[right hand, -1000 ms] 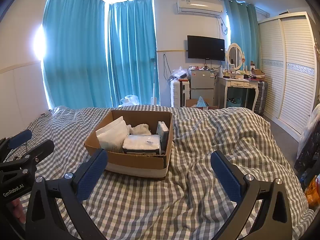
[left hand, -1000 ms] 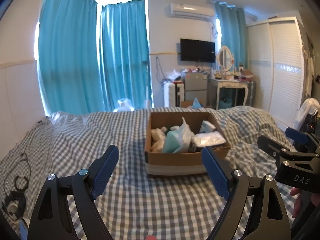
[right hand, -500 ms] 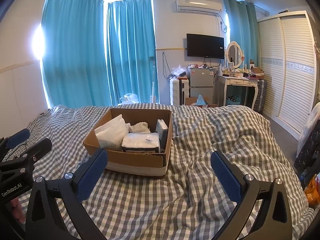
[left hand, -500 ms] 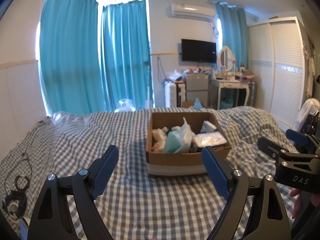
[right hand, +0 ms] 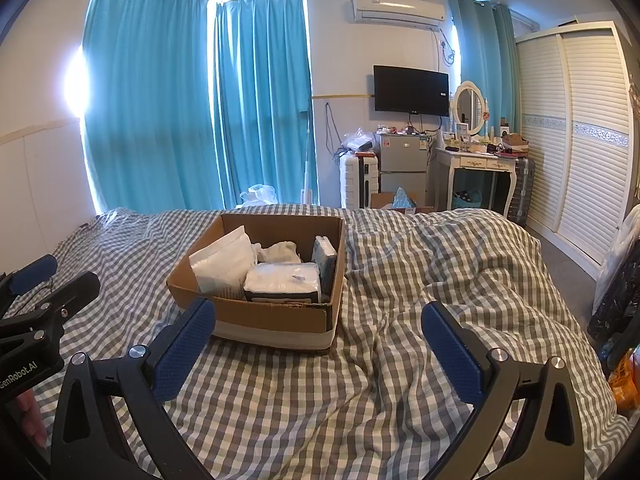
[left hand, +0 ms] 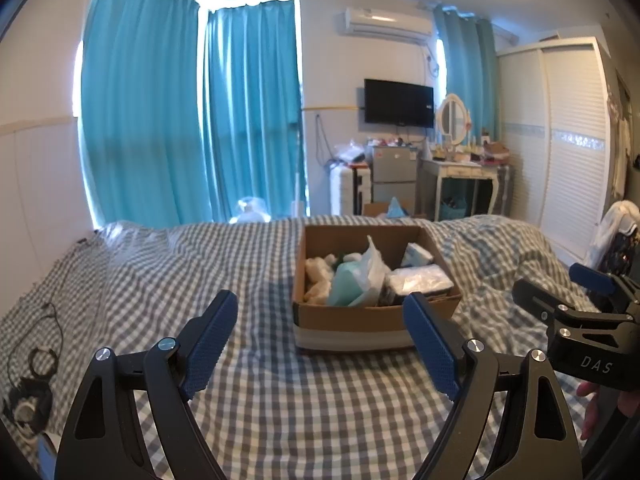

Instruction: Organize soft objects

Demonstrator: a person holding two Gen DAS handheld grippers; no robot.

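A brown cardboard box (left hand: pixel 360 320) (right hand: pixel 276 316) stands on the grey checked bedspread (left hand: pixel 160 280) (right hand: pixel 440 280). Inside lie soft items: a wrapped white pack (left hand: pixel 418 280) (right hand: pixel 282 280), a thin plastic bag over a teal thing (left hand: pixel 358 280), a white pouch (right hand: pixel 224 260), pale fluffy pieces (left hand: pixel 318 276) and a small tissue pack (left hand: pixel 416 254) (right hand: pixel 326 258). My left gripper (left hand: pixel 320 336) is open and empty, held short of the box. My right gripper (right hand: pixel 318 340) is open and empty, also short of the box.
A black cable and earphones (left hand: pixel 36 364) lie on the bed at the left. Beyond the bed stand teal curtains, a white suitcase (right hand: pixel 358 180), a small fridge (right hand: pixel 402 168), a dressing table (right hand: pixel 480 172) and a slatted wardrobe (right hand: pixel 580 140).
Both views shifted very slightly; the box sits a touch more to the right in each. Both grippers stay open and empty.
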